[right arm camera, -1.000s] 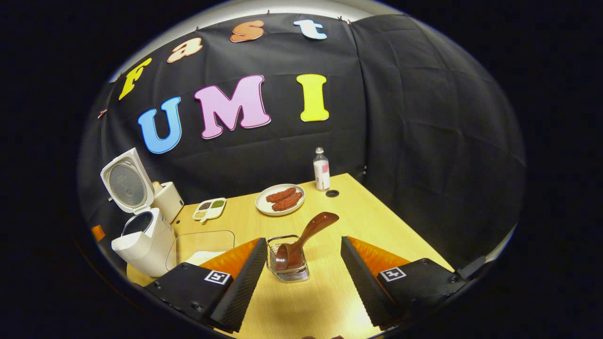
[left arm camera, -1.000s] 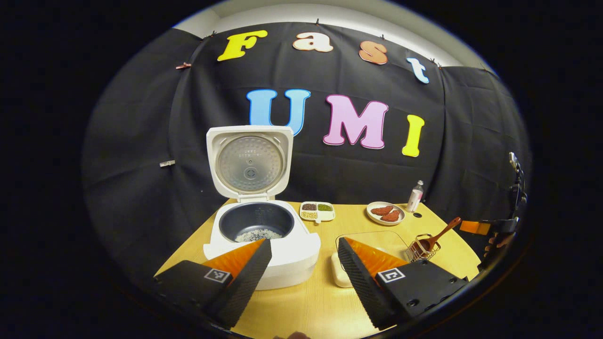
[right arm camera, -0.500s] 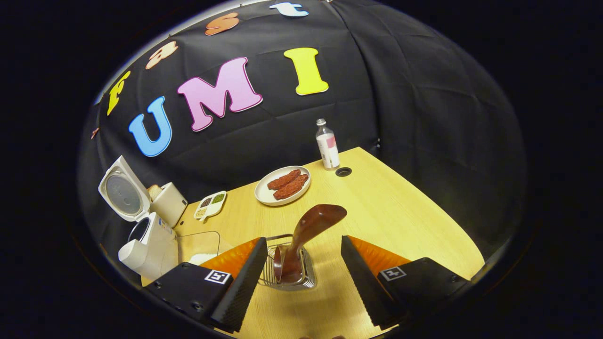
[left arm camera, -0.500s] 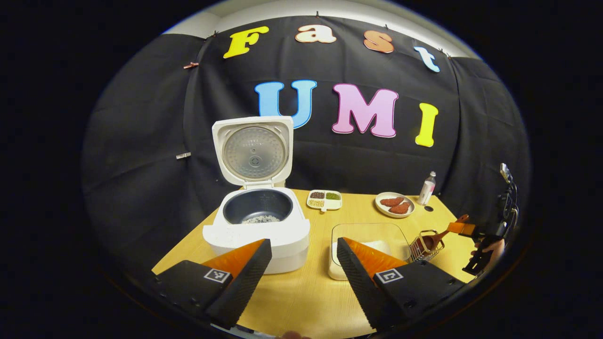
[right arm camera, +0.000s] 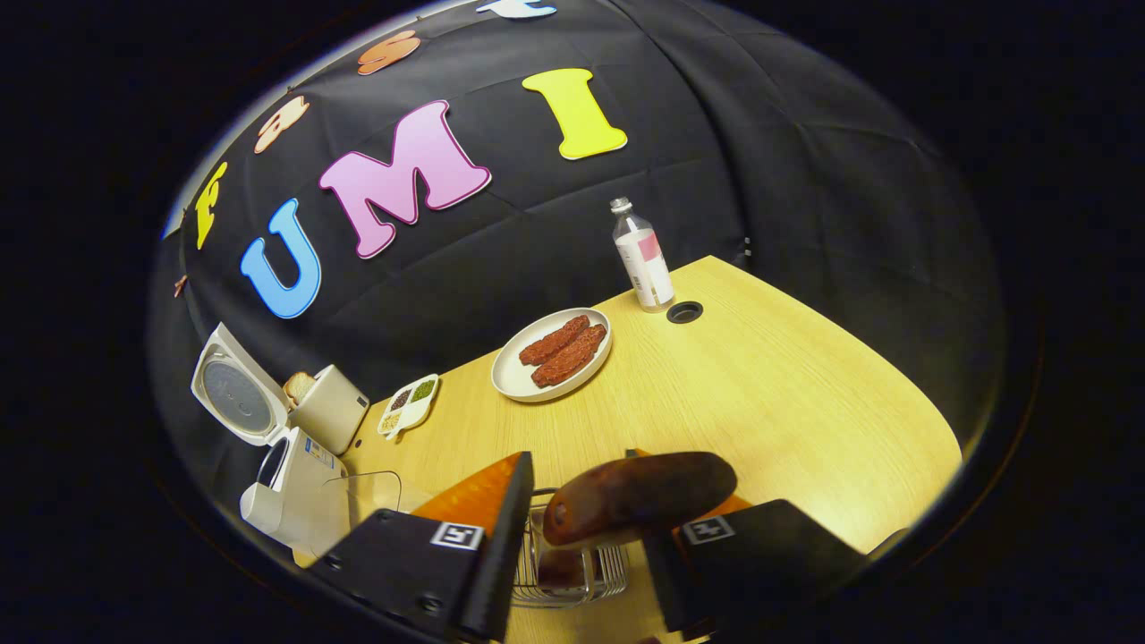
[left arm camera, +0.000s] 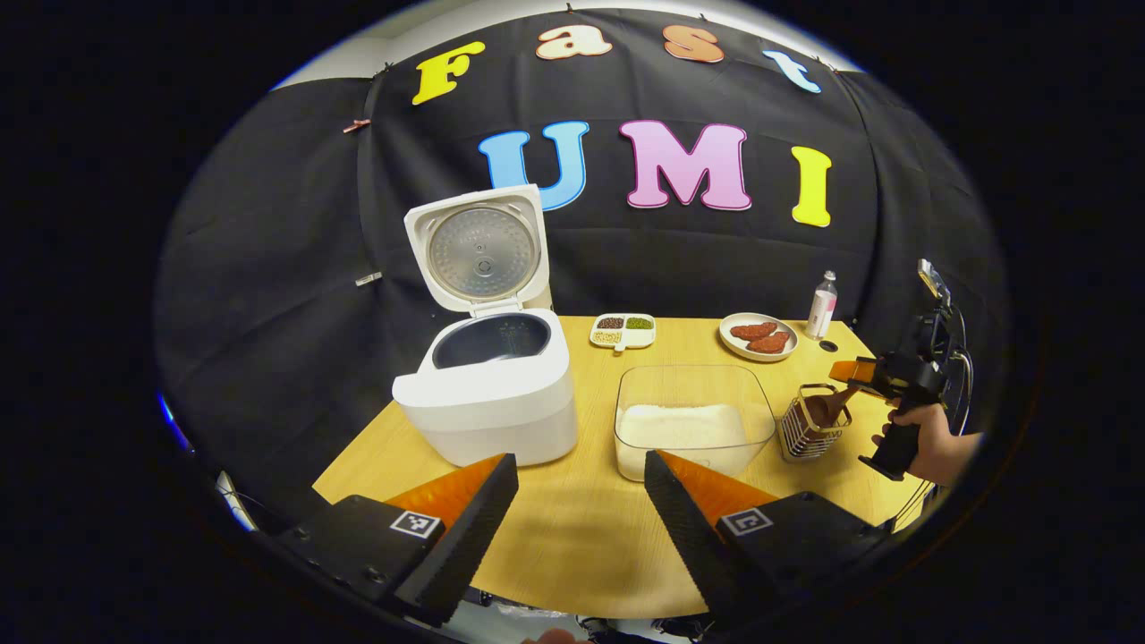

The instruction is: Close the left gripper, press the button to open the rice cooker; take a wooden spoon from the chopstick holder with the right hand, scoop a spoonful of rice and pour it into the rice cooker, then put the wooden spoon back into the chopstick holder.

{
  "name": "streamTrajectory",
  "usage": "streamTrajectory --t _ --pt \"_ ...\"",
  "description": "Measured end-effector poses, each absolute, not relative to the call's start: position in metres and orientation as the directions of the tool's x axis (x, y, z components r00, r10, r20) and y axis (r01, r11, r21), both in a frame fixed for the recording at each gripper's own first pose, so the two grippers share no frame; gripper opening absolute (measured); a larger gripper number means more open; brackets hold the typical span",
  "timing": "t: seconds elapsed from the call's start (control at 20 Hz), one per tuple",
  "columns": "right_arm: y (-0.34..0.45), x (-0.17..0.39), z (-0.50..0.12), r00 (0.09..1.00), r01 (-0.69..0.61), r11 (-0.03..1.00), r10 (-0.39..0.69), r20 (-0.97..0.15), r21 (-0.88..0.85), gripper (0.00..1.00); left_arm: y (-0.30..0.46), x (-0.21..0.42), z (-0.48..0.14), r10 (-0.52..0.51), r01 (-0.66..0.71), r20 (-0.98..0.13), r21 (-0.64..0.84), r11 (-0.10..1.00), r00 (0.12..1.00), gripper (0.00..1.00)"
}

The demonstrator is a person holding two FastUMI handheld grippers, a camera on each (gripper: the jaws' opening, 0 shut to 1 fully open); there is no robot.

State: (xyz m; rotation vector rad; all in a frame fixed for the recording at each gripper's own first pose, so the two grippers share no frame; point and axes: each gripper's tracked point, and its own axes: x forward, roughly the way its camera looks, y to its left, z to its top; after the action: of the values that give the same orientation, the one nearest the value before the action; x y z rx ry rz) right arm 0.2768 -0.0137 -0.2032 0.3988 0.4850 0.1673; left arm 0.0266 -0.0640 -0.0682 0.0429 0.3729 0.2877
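Observation:
The white rice cooker (left arm camera: 487, 394) stands open with its lid (left arm camera: 479, 250) up; it also sits far left (right arm camera: 295, 501). A glass container of rice (left arm camera: 693, 420) is beside it. The wooden spoon (left arm camera: 827, 407) leans in the wire chopstick holder (left arm camera: 809, 429). My right gripper (right arm camera: 586, 555) straddles the spoon handle (right arm camera: 640, 496) over the holder (right arm camera: 572, 572), its jaws narrowed, with a gap showing on the left side. A hand holds that gripper (left arm camera: 859, 371) at the spoon. My left gripper (left arm camera: 581, 519) hangs open near the table's front edge, holding nothing.
A plate of brown patties (right arm camera: 550, 353), a small bottle (right arm camera: 642, 259) and a cable hole (right arm camera: 684, 312) lie at the back right. A sectioned dish of beans (left arm camera: 623, 329) sits behind the container. A toaster (right arm camera: 326, 410) stands behind the cooker.
My left gripper has pulled back and up from the cooker. My right gripper has dropped over the holder, and its jaws have narrowed around the spoon handle.

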Motion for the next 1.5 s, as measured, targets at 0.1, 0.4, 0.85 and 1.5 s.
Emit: streamTrajectory --t 0.1,0.4,0.85,1.5 --pt "-0.008 0.279 -0.198 0.876 -0.087 0.901 0.272 -0.399 0.424 0.34 -0.071 0.019 -0.08 0.288 -0.269 -0.374 0.104 0.958 0.882 0.98" --pt "-0.005 0.269 -0.19 0.876 -0.086 0.905 0.268 -0.402 0.416 0.23 -0.085 0.021 -0.092 0.267 -0.244 -0.385 0.11 0.964 0.883 0.98" --pt "-0.005 0.263 -0.123 0.913 -0.085 0.927 0.219 -0.345 0.365 0.21 -0.051 0.028 -0.08 0.235 -0.234 -0.327 0.043 0.971 0.915 0.98" --pt "0.099 0.228 -0.05 0.934 -0.155 0.944 0.236 -0.269 0.293 0.21 0.044 0.015 -0.092 0.181 -0.178 -0.293 0.037 0.983 0.939 0.98"
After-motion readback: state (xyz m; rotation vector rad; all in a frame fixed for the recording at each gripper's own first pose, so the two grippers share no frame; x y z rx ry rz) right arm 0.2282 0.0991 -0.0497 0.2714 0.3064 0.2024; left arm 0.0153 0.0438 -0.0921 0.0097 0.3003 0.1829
